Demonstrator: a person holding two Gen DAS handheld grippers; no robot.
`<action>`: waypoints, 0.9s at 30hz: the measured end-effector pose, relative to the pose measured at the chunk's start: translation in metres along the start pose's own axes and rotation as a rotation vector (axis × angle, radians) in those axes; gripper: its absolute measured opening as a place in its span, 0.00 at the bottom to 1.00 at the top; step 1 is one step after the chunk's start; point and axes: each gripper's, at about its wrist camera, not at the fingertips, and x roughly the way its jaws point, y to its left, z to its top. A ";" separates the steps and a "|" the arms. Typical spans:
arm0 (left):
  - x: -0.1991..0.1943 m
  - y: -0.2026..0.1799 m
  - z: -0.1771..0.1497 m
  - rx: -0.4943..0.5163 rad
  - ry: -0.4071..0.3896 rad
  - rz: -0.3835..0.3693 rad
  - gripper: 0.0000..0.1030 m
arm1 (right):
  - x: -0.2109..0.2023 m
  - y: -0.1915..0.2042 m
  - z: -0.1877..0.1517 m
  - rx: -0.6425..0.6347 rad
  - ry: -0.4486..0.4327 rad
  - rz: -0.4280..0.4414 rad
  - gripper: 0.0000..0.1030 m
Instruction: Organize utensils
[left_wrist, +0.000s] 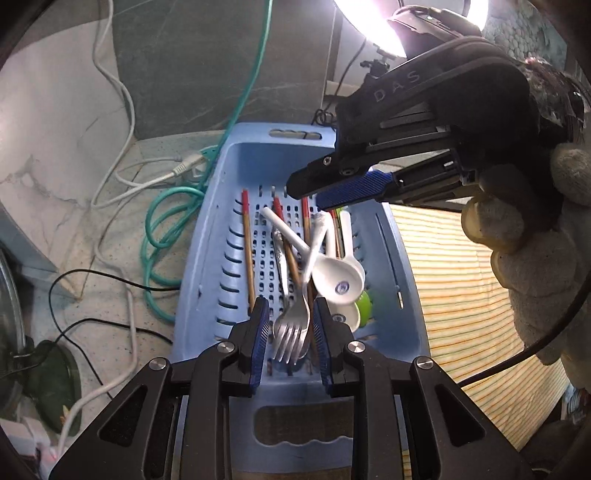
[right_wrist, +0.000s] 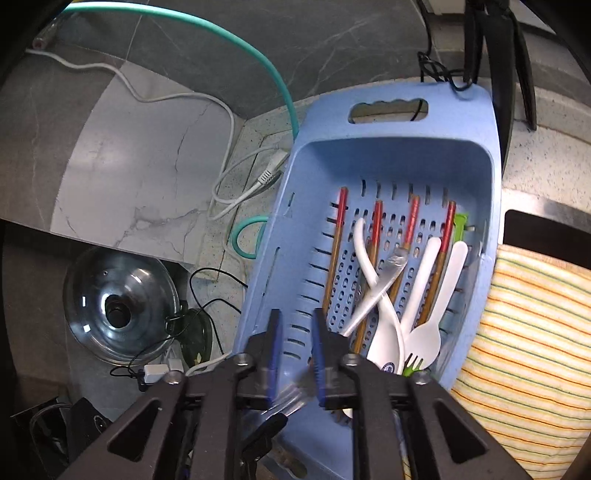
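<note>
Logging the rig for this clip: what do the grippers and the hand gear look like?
Both grippers are black, angular linkages with silver pivot screws and blue ribbed finger pads. The right gripper has a curved black housing with raised "DAS" lettering. The hand on it wears an off-white knitted glove, and a black cable loops past it.

Lamp (left_wrist: 388, 29) glare overhead — fisheye edges dark, warped.
</note>
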 end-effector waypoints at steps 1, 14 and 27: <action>0.001 0.004 0.002 0.001 -0.004 -0.003 0.21 | -0.001 0.003 0.000 -0.003 -0.006 -0.002 0.25; -0.019 0.007 0.008 -0.018 -0.045 -0.027 0.21 | -0.039 -0.001 -0.006 -0.026 -0.081 -0.062 0.26; -0.056 -0.054 0.004 -0.101 -0.099 0.081 0.26 | -0.098 -0.036 -0.035 -0.198 -0.099 -0.099 0.36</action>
